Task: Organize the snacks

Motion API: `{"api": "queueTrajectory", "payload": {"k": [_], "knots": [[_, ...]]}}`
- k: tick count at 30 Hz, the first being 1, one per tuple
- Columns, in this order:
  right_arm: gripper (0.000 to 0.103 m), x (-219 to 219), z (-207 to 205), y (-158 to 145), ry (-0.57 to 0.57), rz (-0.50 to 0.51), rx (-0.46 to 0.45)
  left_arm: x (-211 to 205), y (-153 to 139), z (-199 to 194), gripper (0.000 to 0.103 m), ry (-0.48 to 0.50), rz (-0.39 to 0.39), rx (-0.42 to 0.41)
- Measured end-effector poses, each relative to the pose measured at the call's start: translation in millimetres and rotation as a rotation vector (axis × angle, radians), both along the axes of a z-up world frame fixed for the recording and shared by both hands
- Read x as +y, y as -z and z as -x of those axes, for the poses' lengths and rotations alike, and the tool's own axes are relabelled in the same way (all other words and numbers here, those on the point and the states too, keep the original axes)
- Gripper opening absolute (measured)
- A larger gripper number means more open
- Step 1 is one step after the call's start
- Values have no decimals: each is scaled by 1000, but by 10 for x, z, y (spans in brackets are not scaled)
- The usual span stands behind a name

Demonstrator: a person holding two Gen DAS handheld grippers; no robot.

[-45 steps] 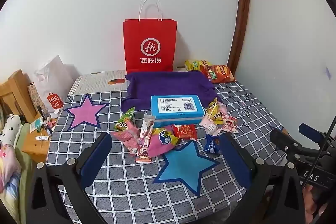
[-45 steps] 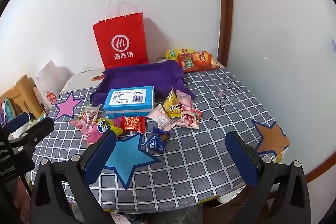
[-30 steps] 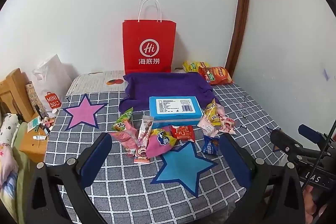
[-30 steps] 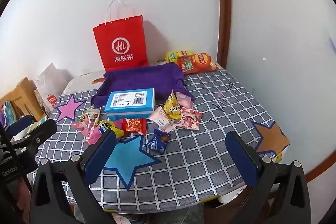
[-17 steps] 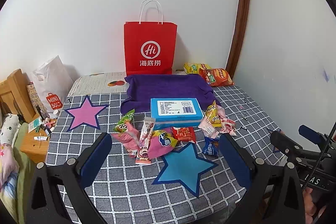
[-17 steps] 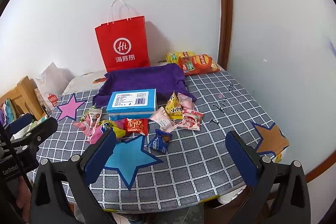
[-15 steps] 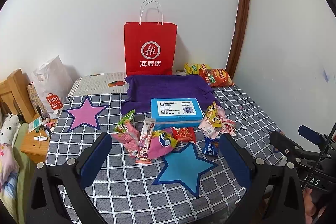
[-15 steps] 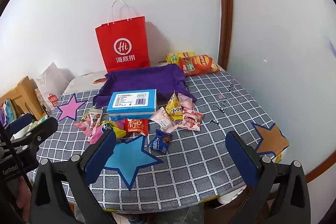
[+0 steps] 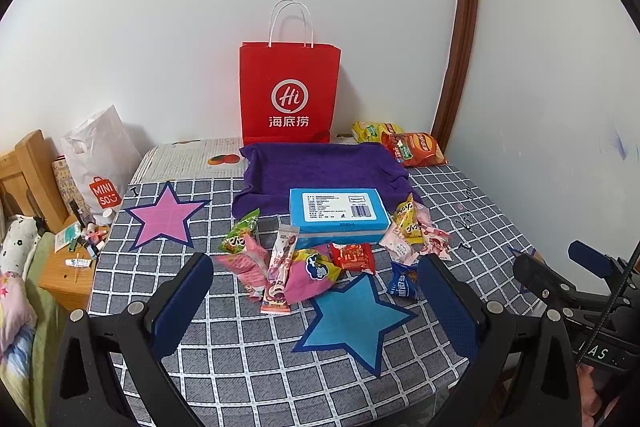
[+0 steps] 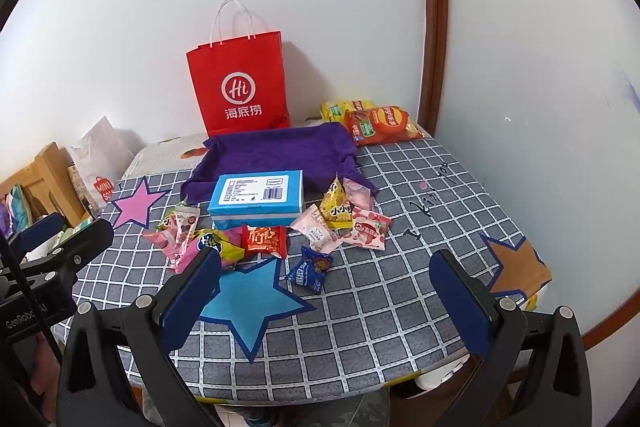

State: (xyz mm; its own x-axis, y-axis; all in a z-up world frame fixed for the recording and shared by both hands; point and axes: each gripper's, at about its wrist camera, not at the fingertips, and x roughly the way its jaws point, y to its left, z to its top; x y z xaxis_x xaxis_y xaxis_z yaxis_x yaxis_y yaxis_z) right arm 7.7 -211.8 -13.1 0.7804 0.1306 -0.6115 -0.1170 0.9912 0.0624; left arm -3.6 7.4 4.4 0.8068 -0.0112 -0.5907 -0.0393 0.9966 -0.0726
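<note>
Evidently both the left gripper [image 9: 314, 291] and the right gripper [image 10: 326, 279] stood wide apart and empty; ahead of the right jaws lay a small blue crinkly foil snack packet [image 10: 309, 269], probably light, soft and slippery, best pinched across its flat middle.

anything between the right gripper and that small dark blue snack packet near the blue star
Nothing visible. The right gripper is open above the table's near edge, and only bare checked tablecloth and the blue star lie between it and the dark blue packet.
</note>
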Motion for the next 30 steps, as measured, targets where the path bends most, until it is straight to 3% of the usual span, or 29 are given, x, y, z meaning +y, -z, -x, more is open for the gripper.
{"api": "queueTrajectory", "payload": {"k": [30], "knots": [[103, 50, 37, -20, -15, 1, -4, 1, -21, 29, 102, 3, -1, -12]]}}
